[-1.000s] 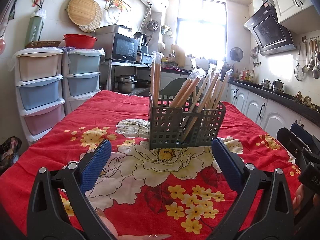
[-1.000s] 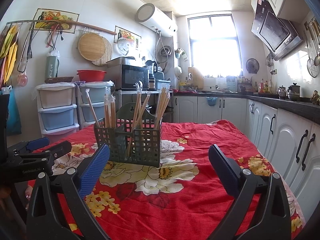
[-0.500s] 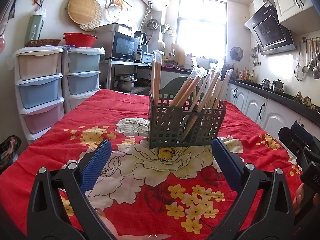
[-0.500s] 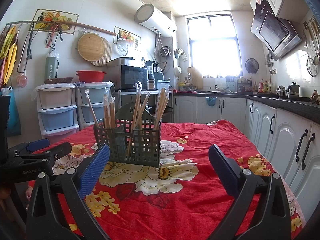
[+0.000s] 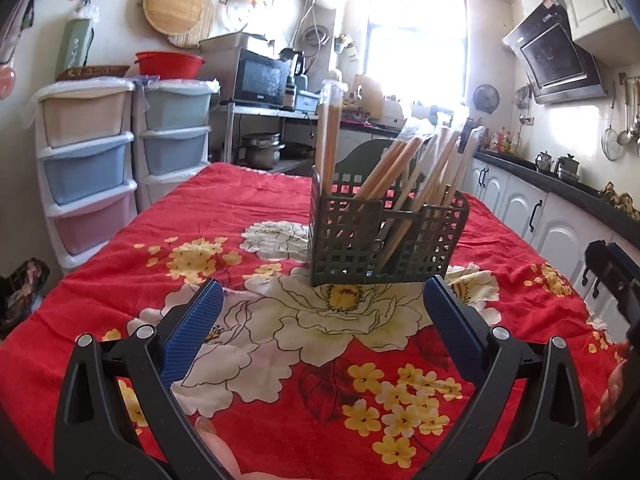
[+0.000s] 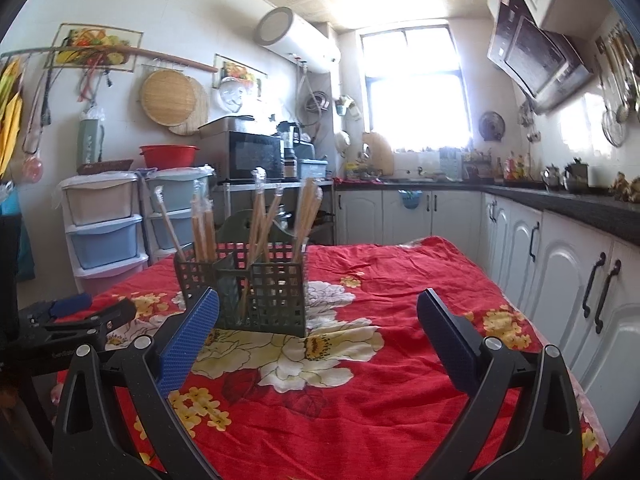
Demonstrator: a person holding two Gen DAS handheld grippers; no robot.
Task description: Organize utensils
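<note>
Left wrist view: the left gripper (image 5: 323,312) occupies the lower frame, jaws wide apart, nothing between them. Part of the right gripper (image 5: 612,276) shows at the right edge, and fingertips of a hand (image 5: 212,440) show at the bottom between the arms. The stacked plastic drawers (image 5: 84,160) fill the left side.

Right wrist view: the right gripper (image 6: 318,316) occupies the lower frame, jaws likewise wide apart and empty. The left gripper (image 6: 80,316) appears at the left edge, low over the cloth. This view alone shows the ceiling, the wall-mounted water heater (image 6: 296,40) at upper centre and the full run of white cabinets (image 6: 560,272) at right.

Container: a dark green lattice utensil caddy (image 5: 384,236) stands upright on the red floral tablecloth (image 5: 280,360), centre frame in the left view, left of centre in the right view (image 6: 244,284). It is divided into compartments. Wrapped wooden chopsticks (image 5: 404,176) stand in them, some upright, most leaning. The exact count per compartment cannot be told. Neither gripper touches the caddy.
</note>
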